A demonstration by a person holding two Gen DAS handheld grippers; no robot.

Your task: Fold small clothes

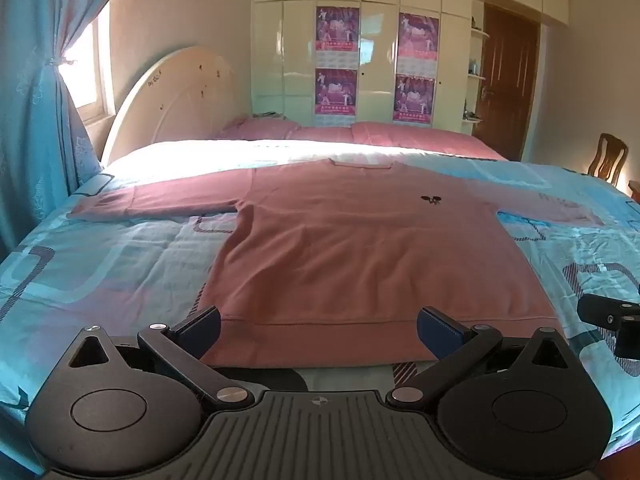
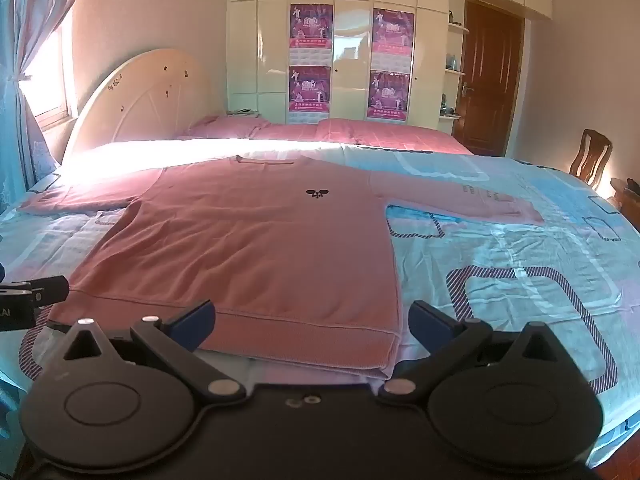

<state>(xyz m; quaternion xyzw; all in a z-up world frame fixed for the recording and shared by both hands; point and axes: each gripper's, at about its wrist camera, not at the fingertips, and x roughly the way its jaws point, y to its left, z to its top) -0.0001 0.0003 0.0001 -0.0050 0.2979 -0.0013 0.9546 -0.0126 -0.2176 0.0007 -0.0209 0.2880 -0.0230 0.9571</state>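
- We see a bed (image 1: 120,264) with a blue patterned cover stretching ahead of both tools.
- A pink long-sleeved sweater (image 1: 360,248) lies flat on it, sleeves spread, its hem nearest us.
- We judge it soft, light and floppy; the hem corners look the best places to pinch.
- Our left hand-held gripper (image 1: 318,326) stands wide and empty, just before the hem.
- Our right hand-held gripper (image 2: 312,320) is likewise wide and empty, framing the hem's right corner.

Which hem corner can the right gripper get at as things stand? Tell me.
Probably the near right corner of the pink sweater: the right gripper hangs open just short of the hem, that corner lies flat between its fingers, and nothing covers it.
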